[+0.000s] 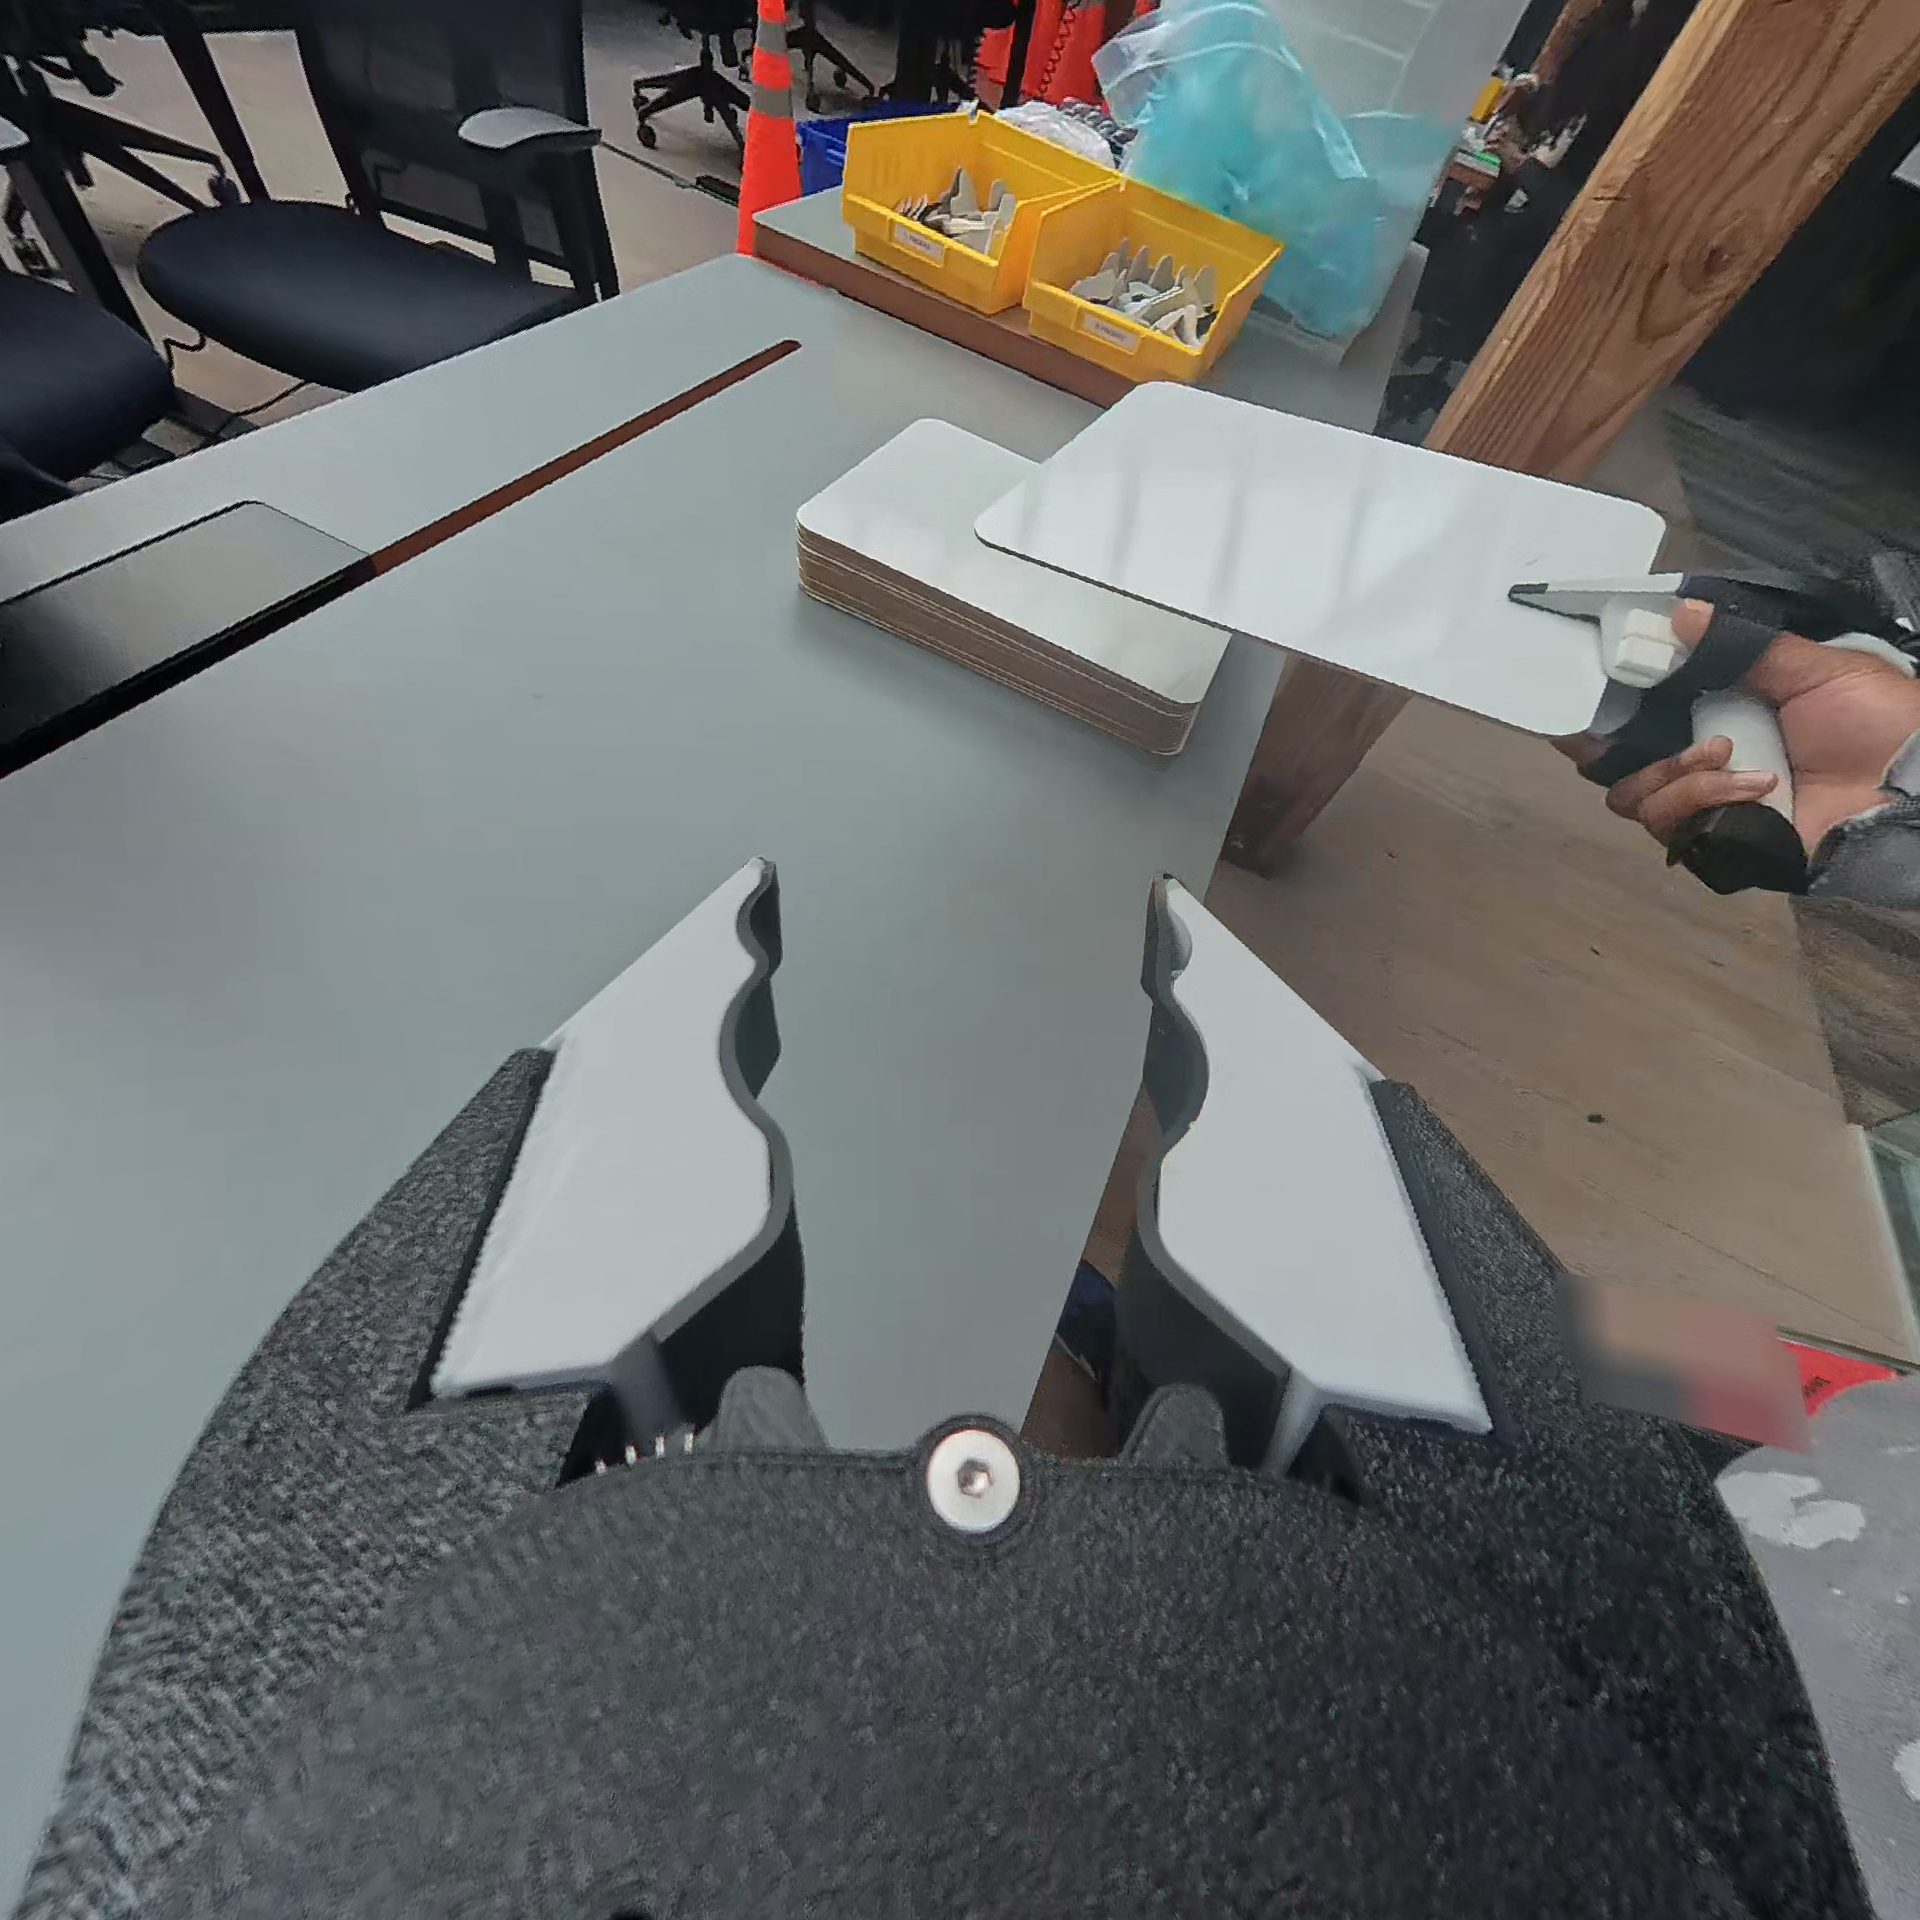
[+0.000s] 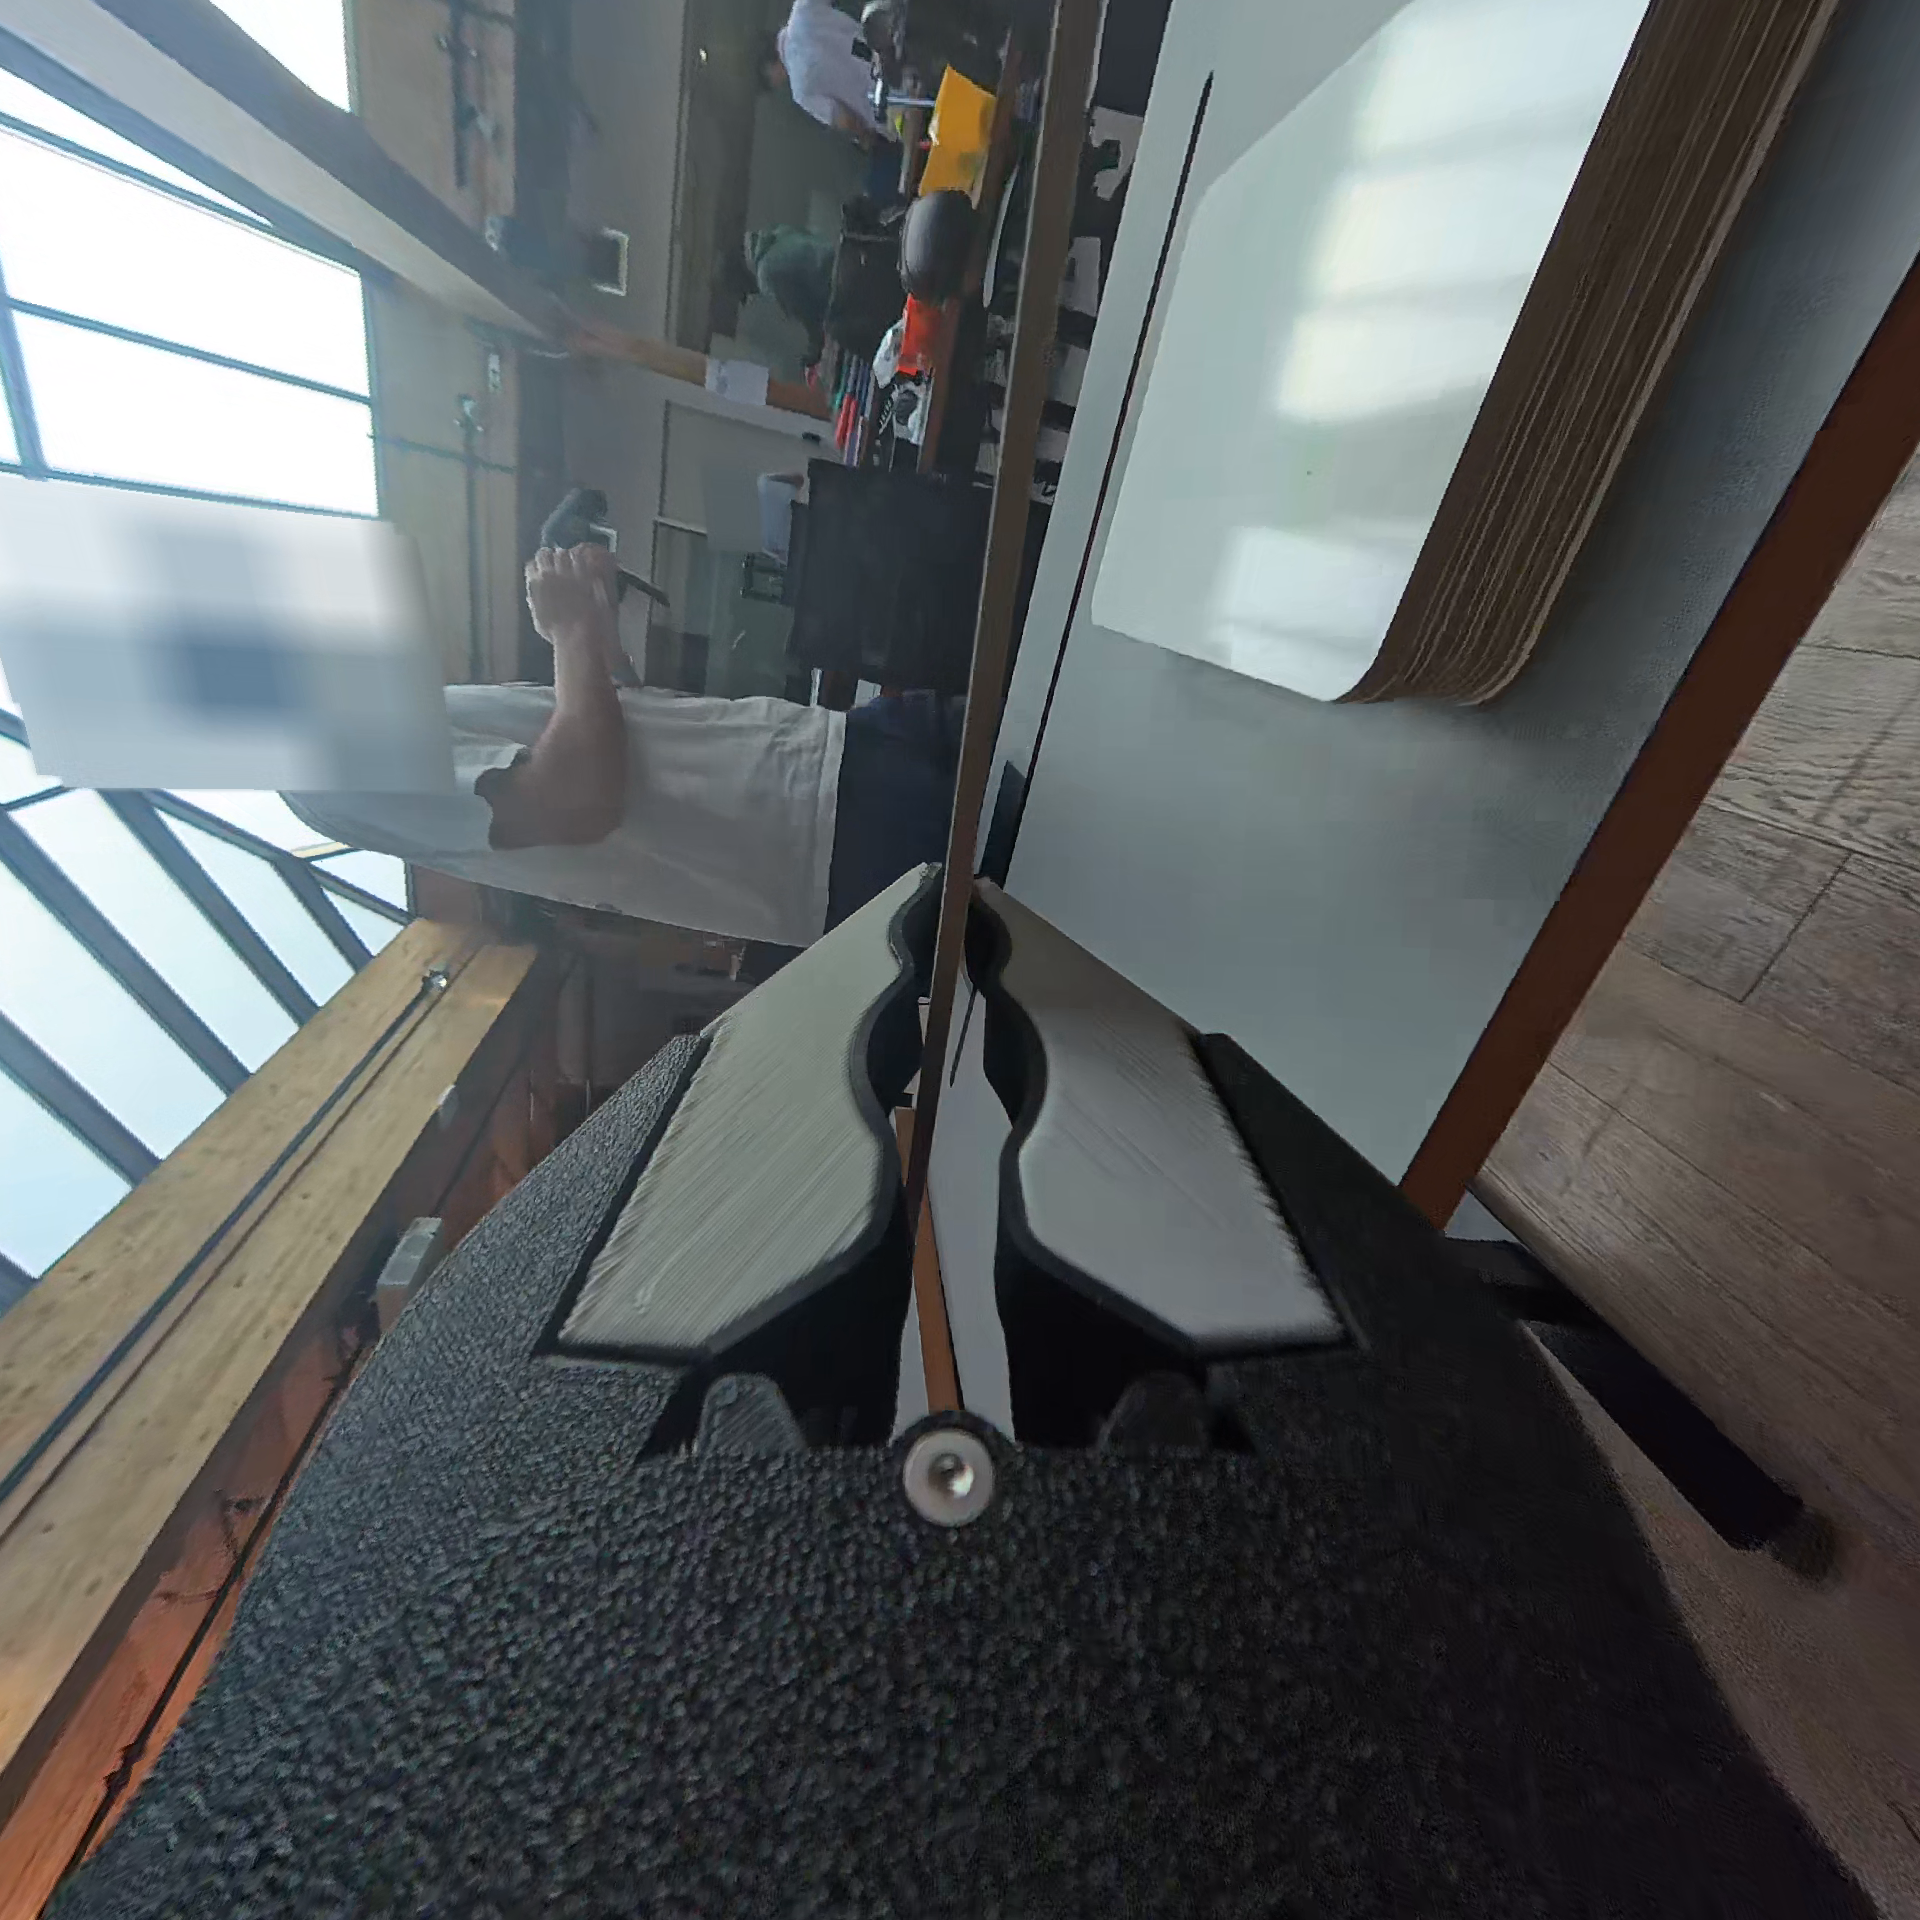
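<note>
Fingers of the left gripper (image 1: 961,883) spread wide over the grey table (image 1: 416,831), holding nothing. Right gripper (image 2: 951,883), seen edge-on in its own view, pinches a thin white board (image 1: 1320,551), lifted just above and beside the stack of white boards (image 1: 935,540). Two yellow bins (image 1: 1049,229) stand behind.

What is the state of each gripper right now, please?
Left gripper: open, empty, above the grey table.
Right gripper: shut on a white board, held in the air beside the stack of boards.
</note>
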### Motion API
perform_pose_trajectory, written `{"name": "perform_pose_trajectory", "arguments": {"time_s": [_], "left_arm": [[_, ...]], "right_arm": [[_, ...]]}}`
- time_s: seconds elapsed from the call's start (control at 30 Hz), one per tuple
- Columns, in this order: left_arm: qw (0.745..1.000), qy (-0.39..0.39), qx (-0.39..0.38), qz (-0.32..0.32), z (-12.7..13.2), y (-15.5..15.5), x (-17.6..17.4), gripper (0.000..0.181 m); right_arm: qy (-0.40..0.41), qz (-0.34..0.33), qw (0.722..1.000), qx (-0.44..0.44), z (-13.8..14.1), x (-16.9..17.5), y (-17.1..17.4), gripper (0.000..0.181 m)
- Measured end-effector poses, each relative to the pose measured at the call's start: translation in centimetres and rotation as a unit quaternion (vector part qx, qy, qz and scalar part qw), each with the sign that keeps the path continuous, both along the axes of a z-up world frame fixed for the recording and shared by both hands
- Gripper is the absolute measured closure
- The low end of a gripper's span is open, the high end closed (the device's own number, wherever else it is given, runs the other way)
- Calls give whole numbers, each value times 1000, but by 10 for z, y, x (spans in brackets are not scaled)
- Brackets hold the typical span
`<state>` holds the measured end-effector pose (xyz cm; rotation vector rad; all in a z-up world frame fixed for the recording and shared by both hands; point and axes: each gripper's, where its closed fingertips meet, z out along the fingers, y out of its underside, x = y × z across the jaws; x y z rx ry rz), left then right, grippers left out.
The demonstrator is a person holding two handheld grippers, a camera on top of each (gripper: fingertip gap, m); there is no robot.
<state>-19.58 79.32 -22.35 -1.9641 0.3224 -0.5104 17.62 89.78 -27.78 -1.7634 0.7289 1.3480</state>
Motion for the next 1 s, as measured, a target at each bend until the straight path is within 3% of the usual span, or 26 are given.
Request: {"name": "perform_pose_trajectory", "arguments": {"time_s": [0.23, 0.4, 0.53, 0.8, 1.0], "left_arm": [[990, 25, -35, 137, -12, 30, 12, 112], [979, 20, -44, 197, -1, 48, 44, 113], [976, 29, -54, 207, -2, 62, 63, 113], [974, 39, -59, 213, -1, 74, 70, 113], [974, 44, -61, 213, -1, 71, 59, 113]], "right_arm": [[20, 36, 998, -50, -50, 12, 161, 179], [20, 77, 994, -78, -77, 2, 222, 179], [22, 91, 992, -83, -84, -5, 238, 179], [3, 61, 993, -98, -94, -1, 235, 176], [-50, 57, 991, -114, -93, -4, 232, 150]]}}
